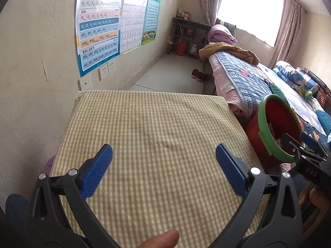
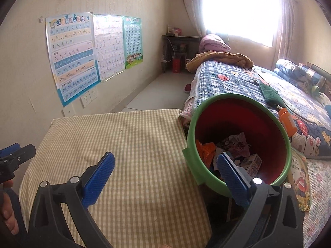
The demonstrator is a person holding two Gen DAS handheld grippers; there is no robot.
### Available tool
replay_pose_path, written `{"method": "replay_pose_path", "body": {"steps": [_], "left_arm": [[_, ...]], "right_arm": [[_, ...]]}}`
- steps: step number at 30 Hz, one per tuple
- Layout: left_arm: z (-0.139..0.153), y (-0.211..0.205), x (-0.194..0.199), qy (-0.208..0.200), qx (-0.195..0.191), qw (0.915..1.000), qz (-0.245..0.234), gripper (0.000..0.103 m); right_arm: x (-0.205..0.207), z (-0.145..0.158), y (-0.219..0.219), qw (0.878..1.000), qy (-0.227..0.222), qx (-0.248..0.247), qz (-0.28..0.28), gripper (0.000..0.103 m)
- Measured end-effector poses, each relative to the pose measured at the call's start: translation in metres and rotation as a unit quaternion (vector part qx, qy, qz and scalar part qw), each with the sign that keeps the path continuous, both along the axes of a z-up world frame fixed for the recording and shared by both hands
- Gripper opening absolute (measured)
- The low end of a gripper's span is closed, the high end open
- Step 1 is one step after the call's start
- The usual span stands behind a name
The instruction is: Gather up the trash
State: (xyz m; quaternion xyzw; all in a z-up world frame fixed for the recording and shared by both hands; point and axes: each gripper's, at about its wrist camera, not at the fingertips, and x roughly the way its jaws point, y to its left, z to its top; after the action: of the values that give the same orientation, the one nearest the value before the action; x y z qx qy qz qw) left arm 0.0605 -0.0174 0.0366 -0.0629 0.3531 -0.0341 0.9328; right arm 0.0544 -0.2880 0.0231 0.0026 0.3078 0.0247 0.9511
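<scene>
Left tongs (image 1: 164, 161) wide apart, nothing betw pads, over checked-cloth surface (image 1: 144, 128). Right tongs (image 2: 165, 165) also wide apart, empty; left pad over cloth, right pad in front of bin mouth. Red bin w/ green rim (image 2: 206, 177) just beside surface's right edge, betw surface & bed (image 2: 238, 82). Trash (image 2: 233, 146) inside bin: orange wrapper, crumpled paper, small carton. Surface bare of trash. Orange bottle (image 2: 287, 122) on bed behind rim; picture book (image 2: 300, 177) right of bin.
</scene>
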Motion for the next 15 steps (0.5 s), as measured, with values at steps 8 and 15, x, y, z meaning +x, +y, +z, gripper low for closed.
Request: {"method": "replay_pose_path", "body": {"steps": [8,15], "left_arm": [[-0.024,0.012,-0.027,-0.008,0.022,0.9994,0.024,0.097],[-0.028,0.011,-0.029,-0.016,0.024,0.999,0.034,0.098]], "right_arm": [[-0.022,-0.006,0.04,0.997,-0.043,-0.033,0.063,0.096],[-0.019,-0.016,0.05,0.995,-0.041,-0.043,0.076,0.096]]}}
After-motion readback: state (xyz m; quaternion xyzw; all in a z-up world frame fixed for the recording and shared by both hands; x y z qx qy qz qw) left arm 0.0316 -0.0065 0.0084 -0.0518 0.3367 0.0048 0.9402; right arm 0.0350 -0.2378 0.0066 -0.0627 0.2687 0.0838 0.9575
